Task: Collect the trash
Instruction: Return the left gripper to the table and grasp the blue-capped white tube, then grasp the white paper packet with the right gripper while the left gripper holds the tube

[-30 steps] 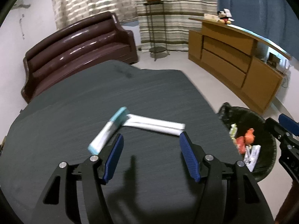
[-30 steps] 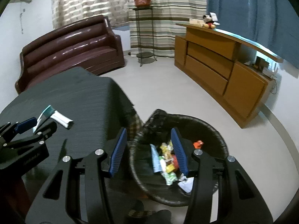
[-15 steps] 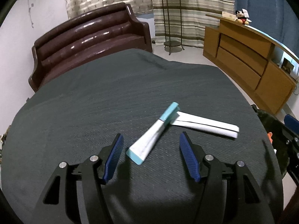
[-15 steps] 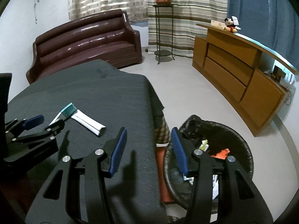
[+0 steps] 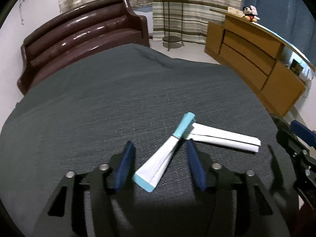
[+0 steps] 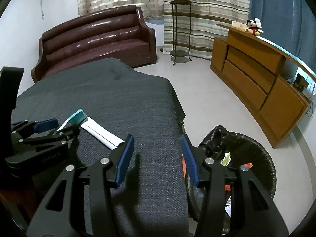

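The white tube with a teal cap (image 5: 167, 154) lies flat on the dark grey cloth of the bench (image 5: 118, 98), its wide crimped end between the two blue fingers (image 5: 123, 167) of the left gripper (image 5: 161, 166) and its capped end pointing away beyond the fingertips. These fingers are closing on it — the tube sits in the gap, but neither pad presses on it yet; a strip of cloth shows on each side.

Just past the right-hand finger of that gripper, a long white carton (image 5: 223, 137) lies crosswise on the cloth, one end tucked under the tube's cap, the other reaching toward the bench edge.

The right gripper (image 6: 157, 157) hangs over the bench's near corner with its fingers (image 6: 125, 158) spread and nothing between them but cloth. To the left of its fingers the carton's end shows just beside the left fingertip, and the left gripper's black frame stands farther left over the tube.

To the right of the right gripper's fingers, below the bench edge, a round dark waste basket with a black liner (image 6: 243, 150) stands on the pale floor, with bits of coloured wrappers inside.

Beyond all the fingertips — a brown sofa (image 6: 94, 39), a plant stand (image 6: 179, 29) before striped curtains, and a wooden sideboard (image 6: 256, 75).
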{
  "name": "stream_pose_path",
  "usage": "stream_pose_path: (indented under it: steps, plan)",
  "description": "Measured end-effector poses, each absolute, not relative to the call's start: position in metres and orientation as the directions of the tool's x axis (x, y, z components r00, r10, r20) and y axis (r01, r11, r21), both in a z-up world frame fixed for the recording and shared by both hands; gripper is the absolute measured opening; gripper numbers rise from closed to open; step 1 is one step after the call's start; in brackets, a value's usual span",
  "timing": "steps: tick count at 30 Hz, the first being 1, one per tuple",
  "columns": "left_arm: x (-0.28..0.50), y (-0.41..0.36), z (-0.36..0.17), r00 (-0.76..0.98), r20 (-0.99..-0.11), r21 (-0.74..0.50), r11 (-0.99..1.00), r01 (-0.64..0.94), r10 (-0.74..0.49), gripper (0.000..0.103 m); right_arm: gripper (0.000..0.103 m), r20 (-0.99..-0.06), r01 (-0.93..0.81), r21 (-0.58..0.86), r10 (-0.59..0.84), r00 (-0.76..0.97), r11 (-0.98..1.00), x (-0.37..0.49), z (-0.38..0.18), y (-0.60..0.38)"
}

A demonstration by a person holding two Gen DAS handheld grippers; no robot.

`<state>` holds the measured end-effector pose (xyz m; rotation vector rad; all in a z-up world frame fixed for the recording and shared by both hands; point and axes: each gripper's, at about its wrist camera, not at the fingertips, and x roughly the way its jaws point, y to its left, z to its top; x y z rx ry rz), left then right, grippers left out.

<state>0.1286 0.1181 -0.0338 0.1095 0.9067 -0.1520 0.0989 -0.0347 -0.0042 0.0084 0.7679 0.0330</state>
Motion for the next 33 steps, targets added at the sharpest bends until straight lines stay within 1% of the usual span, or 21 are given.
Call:
stream_pose_path:
  steps: [1,3,5,7,8,9,19,33]
  plan:
    - [0.128,0.117,-0.034,0.609,-0.788,0.035,0.983,0.182,-0.085,0.044,0.048,-0.695,-0.027,0.019,0.033,0.718,0.999,0.1,-0.005,-0.035]
    - [0.124,0.115,-0.033,0.615,-0.783,0.047,0.979,0.199,-0.088,0.031,0.048,-0.698,-0.031,0.017,0.034,0.716,0.999,0.102,-0.005,-0.034]
    - [0.123,0.114,-0.033,0.618,-0.781,0.055,0.977,0.207,-0.087,0.026,0.048,-0.699,-0.035,0.015,0.035,0.715,0.999,0.102,-0.006,-0.032]
    - [0.121,0.113,-0.033,0.62,-0.78,0.056,0.977,0.208,-0.087,0.024,0.049,-0.699,-0.037,0.014,0.037,0.714,0.999,0.101,-0.006,-0.031]
    - [0.121,0.113,-0.033,0.62,-0.779,0.056,0.977,0.207,-0.087,0.018,0.049,-0.699,-0.039,0.014,0.037,0.714,0.999,0.102,-0.006,-0.03]
    - [0.12,0.115,-0.033,0.622,-0.779,0.058,0.977,0.205,-0.085,0.017,0.049,-0.699,-0.04,0.014,0.038,0.714,0.999,0.102,-0.007,-0.03]
    - [0.118,0.134,-0.031,0.618,-0.782,0.036,0.985,0.169,-0.077,0.016,0.049,-0.705,-0.066,0.008,0.053,0.707,0.998,0.107,-0.008,-0.022]
    - [0.101,0.199,-0.023,0.622,-0.783,0.039,0.999,0.032,0.011,0.016,0.049,-0.732,-0.164,-0.005,0.108,0.673,0.986,0.118,-0.013,0.007]
